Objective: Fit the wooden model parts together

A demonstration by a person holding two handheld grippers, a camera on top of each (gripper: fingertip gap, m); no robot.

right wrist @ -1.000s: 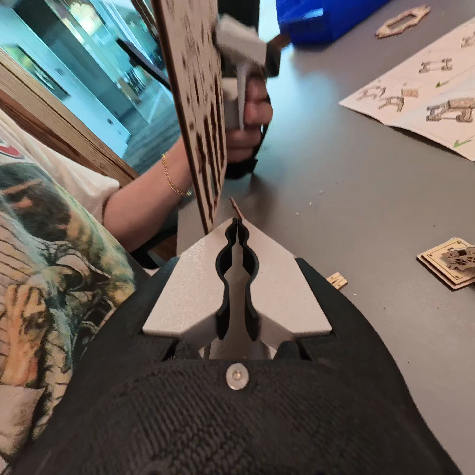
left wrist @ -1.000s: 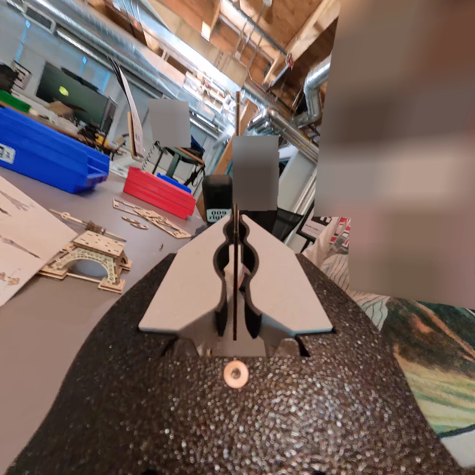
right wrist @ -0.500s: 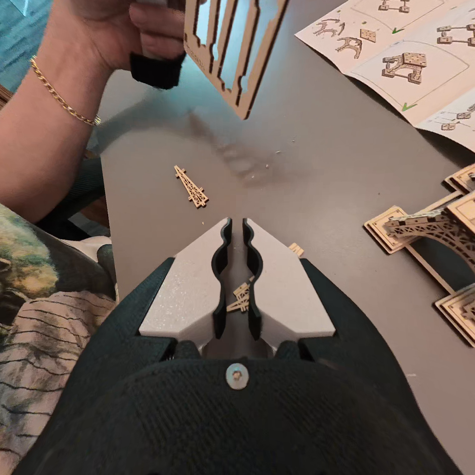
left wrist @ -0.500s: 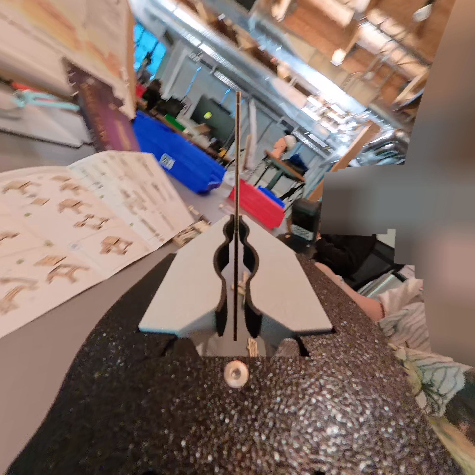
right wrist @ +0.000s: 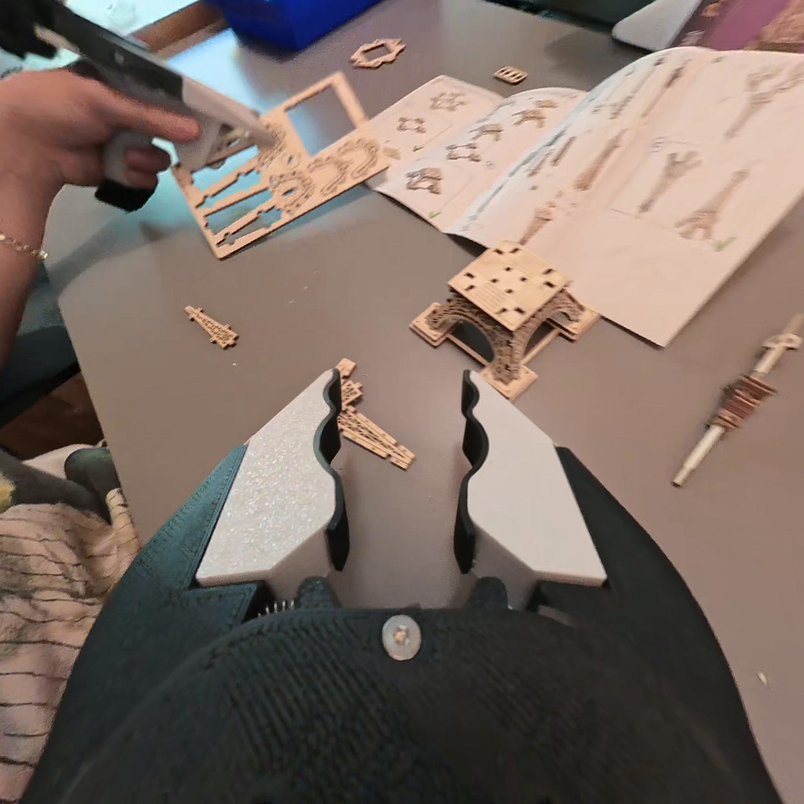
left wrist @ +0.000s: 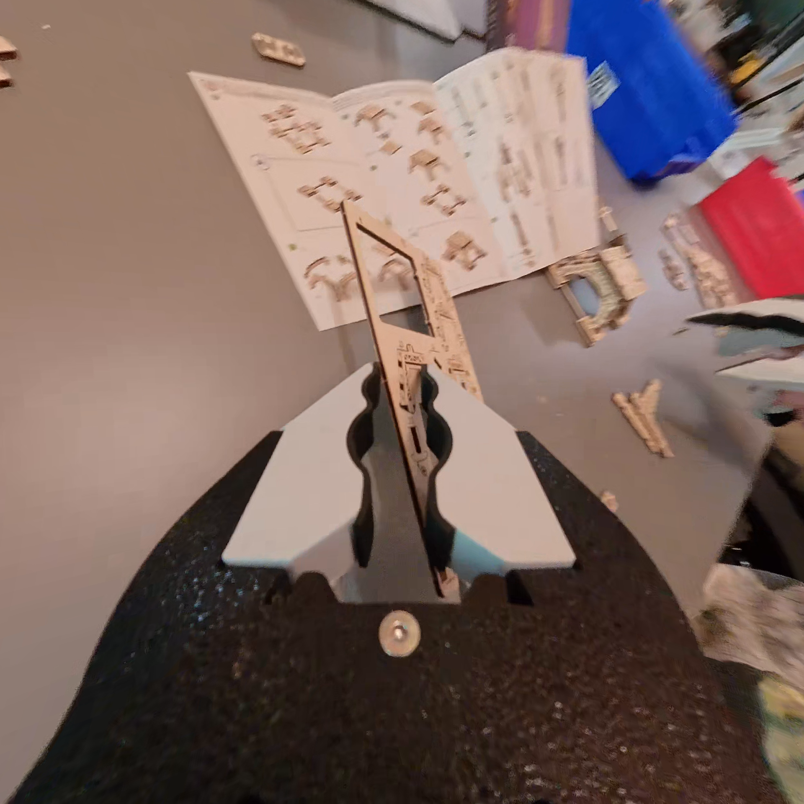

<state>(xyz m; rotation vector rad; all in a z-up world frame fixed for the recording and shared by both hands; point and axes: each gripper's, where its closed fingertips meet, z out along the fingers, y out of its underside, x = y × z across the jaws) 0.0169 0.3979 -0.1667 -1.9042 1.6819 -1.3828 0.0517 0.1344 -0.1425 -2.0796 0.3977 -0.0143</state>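
Pretty even indoor light, but both shots are kinda smeary.

Left wrist view: motion blur gets heavy toward the right edge, so the blue plastic bin (left wrist: 652,87) and flat red plastic tray (left wrist: 757,226) are just streaks, and the black speckled gripper body glints. Right wrist view: the hand (right wrist: 65,130) and open white paper instruction sheet (right wrist: 631,174) are soft, while the little arched wooden tower base (right wrist: 504,313) throws only a faint shadow on the grey tabletop (right wrist: 304,283). Wide-angle bending shows at the edges.

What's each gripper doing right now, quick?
Left gripper: holding the wooden parts sheet between its fingers, jaws not fully shut.
Right gripper: open, empty, above the loose lattice pieces.
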